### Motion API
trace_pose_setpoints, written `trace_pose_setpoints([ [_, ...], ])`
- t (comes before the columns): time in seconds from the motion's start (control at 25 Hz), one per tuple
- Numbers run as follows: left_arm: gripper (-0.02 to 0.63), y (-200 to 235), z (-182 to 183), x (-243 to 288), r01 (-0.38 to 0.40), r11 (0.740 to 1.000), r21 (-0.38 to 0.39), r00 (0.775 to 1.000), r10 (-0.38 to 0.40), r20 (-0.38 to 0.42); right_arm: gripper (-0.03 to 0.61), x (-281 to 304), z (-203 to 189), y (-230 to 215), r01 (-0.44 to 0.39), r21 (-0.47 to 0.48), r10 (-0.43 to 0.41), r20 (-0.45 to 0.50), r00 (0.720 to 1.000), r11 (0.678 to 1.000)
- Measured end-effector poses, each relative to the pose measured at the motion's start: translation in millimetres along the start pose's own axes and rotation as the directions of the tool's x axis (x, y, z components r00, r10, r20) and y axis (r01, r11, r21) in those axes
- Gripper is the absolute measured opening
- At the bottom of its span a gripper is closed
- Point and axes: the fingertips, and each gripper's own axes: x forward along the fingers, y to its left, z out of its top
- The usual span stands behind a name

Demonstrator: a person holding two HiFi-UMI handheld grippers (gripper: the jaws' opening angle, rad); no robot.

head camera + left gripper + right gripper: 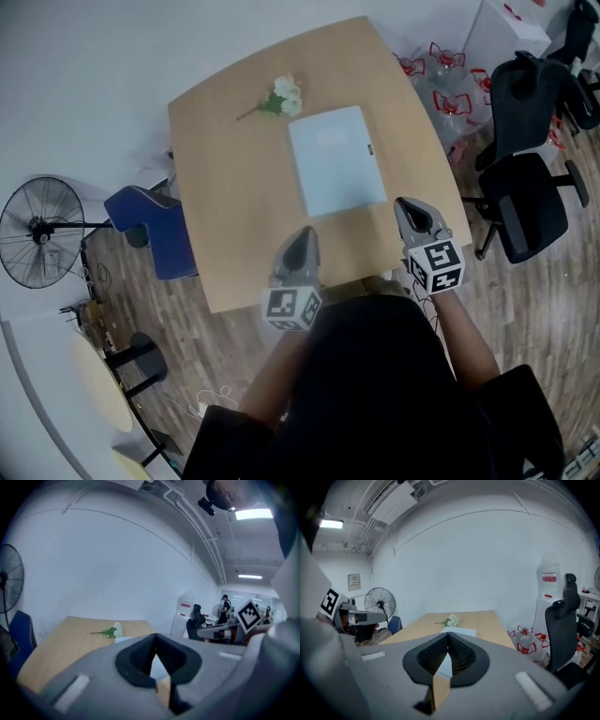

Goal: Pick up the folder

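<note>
We hold a gripper in each hand, out in front of our torso (pixel 375 394), side by side and well apart. Our left gripper (pixel 302 240) points ahead and slightly down. In the left gripper view its jaws meet tip to tip with nothing between them. Its left cube (pixel 291 307) sits at the rear, close to our torso, and our left forearm (pixel 275 367) runs back from it. Our right gripper (pixel 413 214) reaches a little further ahead and also tilts slightly down, with its jaws pressed together and empty. Our right cube (pixel 434 267) rides just ahead of our right forearm (pixel 464 337). Both forearms are bare below dark sleeves.
</note>
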Motion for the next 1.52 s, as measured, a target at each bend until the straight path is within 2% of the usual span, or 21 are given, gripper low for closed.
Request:
trace_pose_setpoints([
  [0.24, 0.003, 41.2, -11.0, 1.0, -0.029, 0.997, -0.068, 1.0, 0.028, -0.006, 0.002, 24.5, 9.8, 13.6, -0.013, -0.006, 0.013, -0.021, 1.0, 1.0],
  [0.44, 0.003, 72.0, -24.2, 13.3, -0.046, 0.992, -0.115, 0.999, 0.044, -0.021, 0.004, 49.5, -0.5, 12.8, -0.016, 0.011, 0.016, -0.06, 0.998, 1.0],
  [0.6, 0.003, 93.6, -38.4, 34.5, -0.016, 0.989, -0.147, 0.999, 0.009, -0.047, 0.012, 76.5, -5.9, 3.2, -0.018, 0.037, 0.021, -0.079, 0.997, 0.999],
  [0.76, 0.005, 124.8, -58.1, 63.5, -0.032, 0.986, -0.166, 0.996, 0.018, -0.087, 0.017, 112.9, -12.1, -18.2, 0.004, 0.034, 0.0, -0.109, 0.994, 0.999],
  [0.84, 0.005, 137.8, -68.7, 80.8, -0.033, 0.983, -0.178, 0.994, 0.013, -0.11, 0.048, 133.9, -21.1, -29.4, 0.008, 0.025, -0.004, -0.14, 0.99, 1.0],
  [0.92, 0.058, 147.8, -80.7, 98.3, -0.026, 0.981, -0.195, 0.991, -0.001, -0.137, 0.09, 154.6, -35.0, -40.1, 0.01, 0.048, -0.001, -0.178, 0.984, 0.999],
  [1.08, 0.105, 167.3, -106.5, 131.5, -0.023, 0.977, -0.21, 0.981, -0.018, -0.195, 0.146, 194.1, -60.8, -58.4, 0.015, 0.091, 0.006, -0.234, 0.972, 0.996],
  [1.28, 0.168, 191.7, -130.2, 163.8, -0.02, 0.982, -0.187, 0.97, -0.027, -0.242, 0.229, 240.5, -81.9, -80.8, 0.035, 0.059, -0.018, -0.258, 0.966, 0.998],
  [1.36, 0.194, 204.7, -137.3, 175.2, -0.043, 0.974, -0.222, 0.971, -0.011, -0.237, 0.249, 255.2, -90.7, -91.0, 0.045, 0.073, -0.024, -0.266, 0.964, 0.996],
  [1.52, 0.216, 238.6, -145.9, 195.6, -0.105, 0.941, -0.321, 0.976, 0.036, -0.213, 0.278, 280.3, -96.2, -107.2, 0.057, 0.141, -0.018, -0.263, 0.965, 0.988],
])
